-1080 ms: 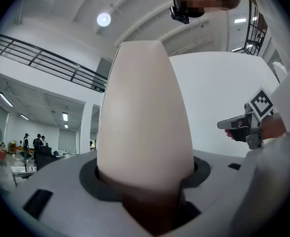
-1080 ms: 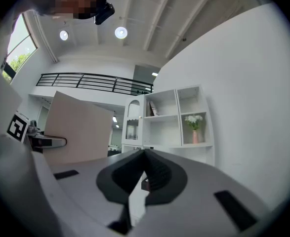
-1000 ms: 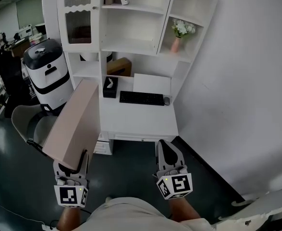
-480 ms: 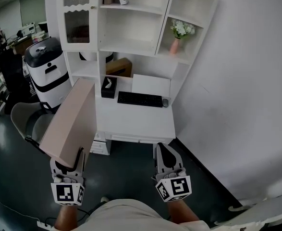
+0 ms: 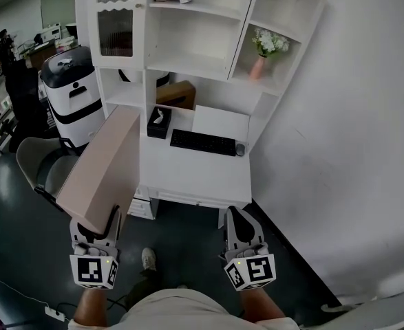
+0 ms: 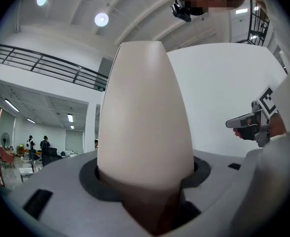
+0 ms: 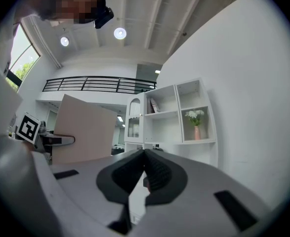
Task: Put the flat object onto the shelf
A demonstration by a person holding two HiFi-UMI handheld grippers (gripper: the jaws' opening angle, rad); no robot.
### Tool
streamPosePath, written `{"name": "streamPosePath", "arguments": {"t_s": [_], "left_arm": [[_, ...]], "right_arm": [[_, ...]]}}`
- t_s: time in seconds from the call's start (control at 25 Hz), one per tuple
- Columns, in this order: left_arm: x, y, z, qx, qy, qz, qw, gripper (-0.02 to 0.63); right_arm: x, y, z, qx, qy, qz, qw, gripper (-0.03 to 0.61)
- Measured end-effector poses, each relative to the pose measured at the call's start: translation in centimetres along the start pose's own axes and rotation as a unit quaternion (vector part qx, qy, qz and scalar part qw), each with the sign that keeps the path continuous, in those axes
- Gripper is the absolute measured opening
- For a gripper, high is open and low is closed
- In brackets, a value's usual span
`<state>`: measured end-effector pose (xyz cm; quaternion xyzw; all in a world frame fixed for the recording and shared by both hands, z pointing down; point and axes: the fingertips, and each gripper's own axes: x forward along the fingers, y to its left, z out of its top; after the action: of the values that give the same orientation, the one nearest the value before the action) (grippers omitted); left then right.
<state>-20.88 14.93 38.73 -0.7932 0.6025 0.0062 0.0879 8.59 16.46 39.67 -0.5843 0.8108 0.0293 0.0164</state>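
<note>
The flat object (image 5: 105, 167) is a large beige panel that stands on edge and tilts up toward the shelf unit (image 5: 188, 60). My left gripper (image 5: 98, 225) is shut on its near lower end, left of the desk. In the left gripper view the panel (image 6: 145, 107) fills the space between the jaws of the left gripper (image 6: 145, 181). My right gripper (image 5: 235, 215) is shut and empty, in front of the desk's right part. In the right gripper view the right gripper (image 7: 144, 169) has its pads together, with the panel (image 7: 83, 130) at left and the shelf unit (image 7: 169, 115) ahead.
On the white desk (image 5: 195, 177) lie a black keyboard (image 5: 203, 143), a mouse and a black tissue box (image 5: 159, 122). A pink vase with flowers (image 5: 260, 64) stands in a right compartment. A white-and-black machine (image 5: 71, 95) and a grey chair (image 5: 43, 170) are at left. White wall on the right.
Both grippers and the panel have edged slightly toward the desk. A shoe has come into view on the floor between the grippers.
</note>
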Motion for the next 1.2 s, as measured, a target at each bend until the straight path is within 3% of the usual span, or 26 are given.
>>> {"name": "streamPosePath", "arguments": {"t_s": [0.4, 1.2], "left_arm": [[7.0, 2.1, -2.2, -0.001, -0.004, -0.014, 0.9999, 0.282], [24.7, 9.5, -4.7, -0.021, -0.013, -0.069, 0.9973, 0.284]], "right_arm": [[6.1, -1.3, -0.8, -0.011, 0.004, -0.015, 1.0, 0.003], [23.9, -3.9, -0.3, -0.022, 0.0, -0.072, 0.997, 0.004]]}}
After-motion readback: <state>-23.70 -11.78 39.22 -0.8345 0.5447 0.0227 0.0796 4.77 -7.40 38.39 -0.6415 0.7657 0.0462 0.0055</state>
